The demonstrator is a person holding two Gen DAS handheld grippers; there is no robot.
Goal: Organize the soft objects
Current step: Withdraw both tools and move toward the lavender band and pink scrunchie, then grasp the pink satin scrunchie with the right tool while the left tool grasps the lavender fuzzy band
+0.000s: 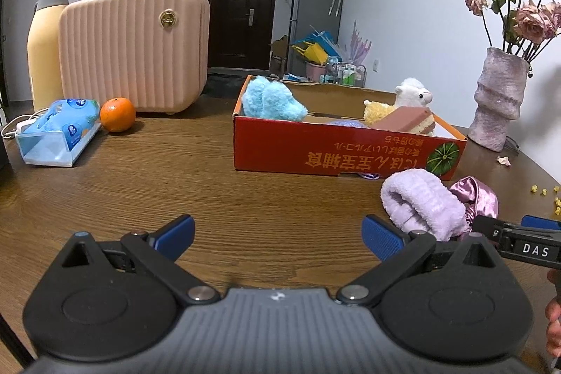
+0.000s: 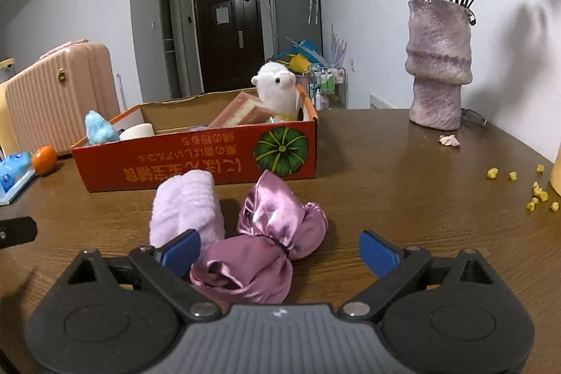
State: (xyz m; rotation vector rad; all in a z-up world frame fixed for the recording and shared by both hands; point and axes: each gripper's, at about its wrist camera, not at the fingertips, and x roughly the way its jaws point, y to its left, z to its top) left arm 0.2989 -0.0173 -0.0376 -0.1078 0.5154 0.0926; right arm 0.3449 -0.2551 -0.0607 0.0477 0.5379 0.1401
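right gripper (image 2: 278, 255): jaws gaping, straddling satin bonnet (image 2: 266, 240), not pinching | bonnet lying at 6 o'clock from red box (image 2: 196, 160), touching lilac towel (image 2: 186, 209) | left gripper (image 1: 278, 239): gaping, empty | risk: towel snagging under left pad, satin slipping

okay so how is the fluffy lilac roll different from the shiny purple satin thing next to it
The lilac roll is fuzzy, matte and pale; the satin piece is glossy and darker mauve. The lilac roll is a neat folded bundle, while the satin piece is crumpled and gathered. Both lie on the table before the red box, not yet inside.
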